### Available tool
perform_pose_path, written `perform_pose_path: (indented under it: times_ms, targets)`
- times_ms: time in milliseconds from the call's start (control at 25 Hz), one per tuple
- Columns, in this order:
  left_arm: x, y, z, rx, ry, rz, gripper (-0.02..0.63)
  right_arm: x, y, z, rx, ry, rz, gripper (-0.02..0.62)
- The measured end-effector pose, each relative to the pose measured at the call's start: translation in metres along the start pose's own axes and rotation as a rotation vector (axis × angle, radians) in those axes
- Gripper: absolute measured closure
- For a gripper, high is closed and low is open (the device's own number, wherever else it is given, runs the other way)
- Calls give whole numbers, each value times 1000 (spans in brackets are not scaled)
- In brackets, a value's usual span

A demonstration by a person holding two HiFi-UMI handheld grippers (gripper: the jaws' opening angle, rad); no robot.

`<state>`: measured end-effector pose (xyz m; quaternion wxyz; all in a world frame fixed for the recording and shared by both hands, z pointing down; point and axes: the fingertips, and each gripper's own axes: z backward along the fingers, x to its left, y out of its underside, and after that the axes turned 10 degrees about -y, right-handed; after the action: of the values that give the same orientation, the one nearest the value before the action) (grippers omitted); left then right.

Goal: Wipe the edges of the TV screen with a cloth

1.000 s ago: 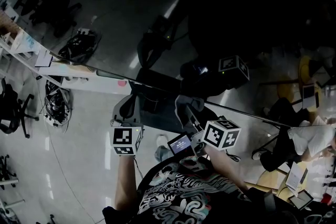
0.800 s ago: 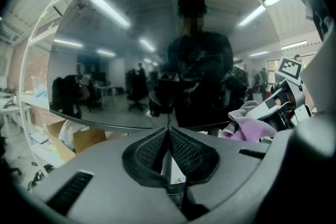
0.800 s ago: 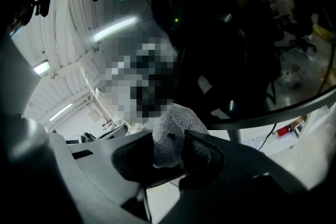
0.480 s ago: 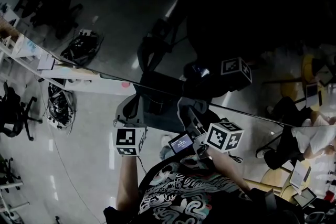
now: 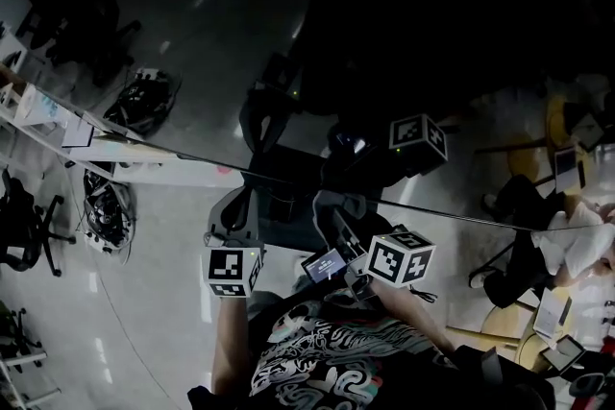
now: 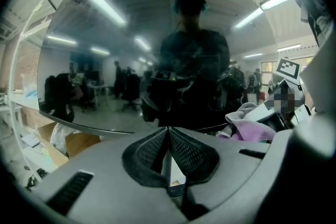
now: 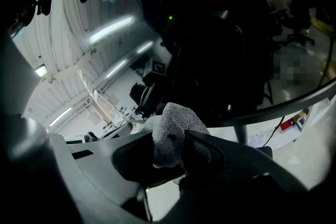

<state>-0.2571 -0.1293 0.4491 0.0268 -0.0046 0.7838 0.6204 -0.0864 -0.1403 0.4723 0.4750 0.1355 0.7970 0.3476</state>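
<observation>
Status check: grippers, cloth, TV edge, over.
Left gripper shut, empty. Right gripper shut on grey fleecy cloth. Cloth by lower edge of dark glossy TV screen, contact unclear. No obstruction seen.

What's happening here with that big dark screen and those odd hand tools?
A person stands at a TV screen with a gripper in each hand. The right gripper is shut on a grey cloth, held up near the screen's lower edge; whether the cloth touches it I cannot tell. The left gripper is shut and empty, pointed at the screen.
</observation>
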Motion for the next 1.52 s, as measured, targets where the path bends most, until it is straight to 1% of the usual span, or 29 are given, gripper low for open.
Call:
perform_pose_path:
  times_ms: [200,360,480,560,720,840,1000,1200,1520]
  targets:
    - [18,-5,-9,-18,40,-11,588,10,2,-25,-1,-3,-10,460]
    - [24,-12,-15,-51,76,-31,586,14,3,-37,-24,-26,-47,460]
    - [27,-12,-16,-50,97,-32,588,13,2,-39,-21,-2,-11,460]
    - [25,-12,-16,-48,113,-46,587,11,2,-35,-25,24,10,460]
    - [23,-15,-16,-48,149,-86,588,10,1,-32,-49,43,-12,460]
    - [20,-11,-18,-42,182,-108,586,10,1,-34,-47,46,-28,460]
    - [9,-9,-18,-48,228,-117,588,9,3,-30,-59,66,-44,460]
    - [8,-12,-20,-61,239,-126,587,9,2,-34,-62,69,-42,460]
    - [3,-15,-20,-74,299,-139,588,9,3,-29,-98,96,-57,460]
